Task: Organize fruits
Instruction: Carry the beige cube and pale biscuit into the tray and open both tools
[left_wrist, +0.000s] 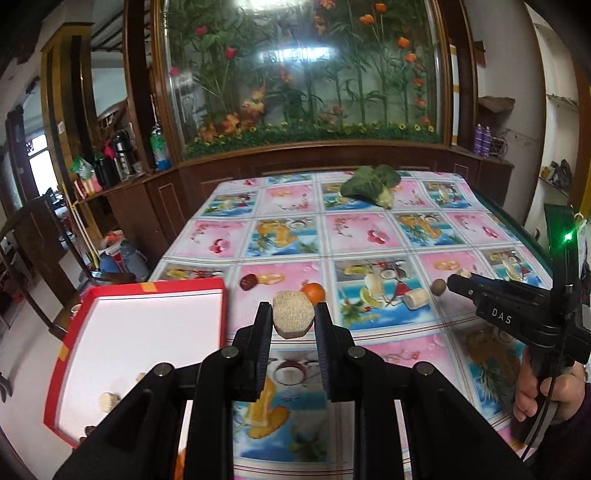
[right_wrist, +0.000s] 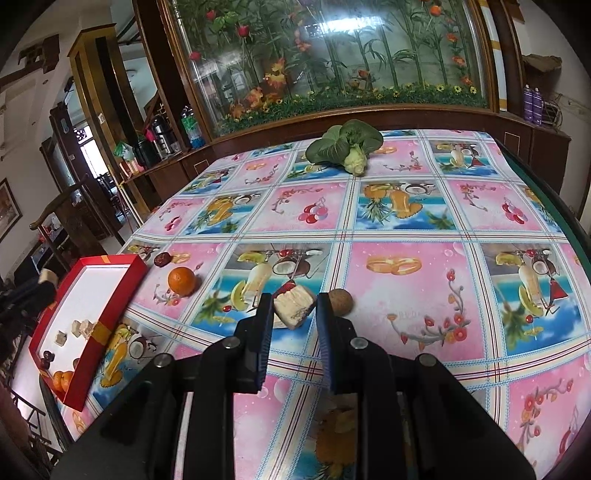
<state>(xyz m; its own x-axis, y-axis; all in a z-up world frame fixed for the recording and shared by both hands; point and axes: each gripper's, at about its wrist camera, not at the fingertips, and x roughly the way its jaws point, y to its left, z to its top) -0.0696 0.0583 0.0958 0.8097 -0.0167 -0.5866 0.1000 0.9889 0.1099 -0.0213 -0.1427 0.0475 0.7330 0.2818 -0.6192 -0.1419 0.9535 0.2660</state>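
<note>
My left gripper (left_wrist: 293, 314) is shut on a rough beige chunk (left_wrist: 293, 312), held above the tablecloth just right of the red box (left_wrist: 147, 290). Behind the chunk lie an orange (left_wrist: 316, 291) and a dark red date (left_wrist: 248, 282). My right gripper (right_wrist: 294, 301) is open and low over the table. A cream fruit piece (right_wrist: 293, 308) lies just beyond its tips, framed between the fingers. A brown kiwi (right_wrist: 340, 301) sits right past the right finger. The left wrist view shows this gripper (left_wrist: 452, 283) held by a hand, its tip beside the kiwi (left_wrist: 439, 286).
The red box (right_wrist: 110, 314), white inside, sits at the table's left edge with oranges, dates and pale pieces at its near end. A leafy green vegetable (right_wrist: 343, 146) lies at the far side. An orange (right_wrist: 181, 280) and a date (right_wrist: 161, 258) rest near the box. A wooden cabinet stands behind.
</note>
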